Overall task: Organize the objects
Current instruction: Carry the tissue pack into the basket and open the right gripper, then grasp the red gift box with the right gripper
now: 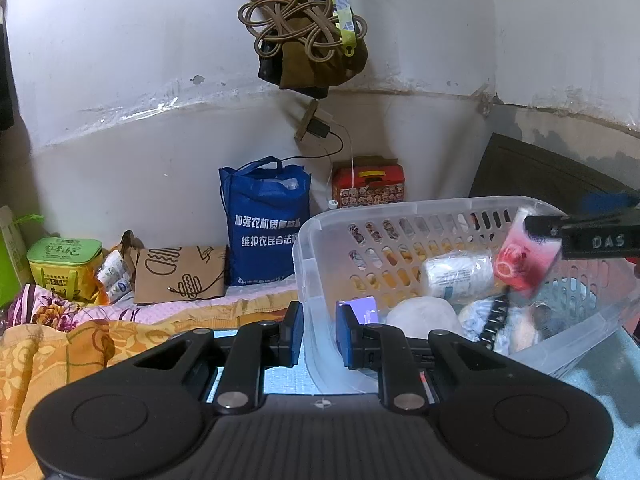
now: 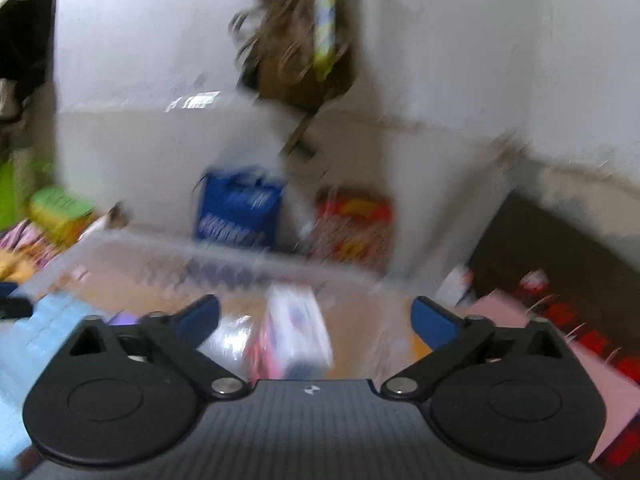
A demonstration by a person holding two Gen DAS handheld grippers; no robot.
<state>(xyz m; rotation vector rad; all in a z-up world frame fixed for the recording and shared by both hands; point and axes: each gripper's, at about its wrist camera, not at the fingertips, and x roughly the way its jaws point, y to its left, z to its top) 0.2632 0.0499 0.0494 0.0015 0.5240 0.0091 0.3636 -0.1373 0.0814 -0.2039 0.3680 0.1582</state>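
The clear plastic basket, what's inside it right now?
In the clear plastic basket: a white roll, a pink-red packet, a purple card and pale bundles. Whatever lies beneath them is covered.

Our left gripper (image 1: pixel 318 334) sits at six o'clock in its own view, angled slightly downward, its blue pads (image 1: pixel 347 330) drawn close and clamped on the near wall of the translucent basket (image 1: pixel 400 210). Our right gripper (image 2: pixel 316 316) has its jaws spread wide, pads at nine and three o'clock, gripping nothing. In the left view its black finger (image 1: pixel 600 236) enters from three o'clock.
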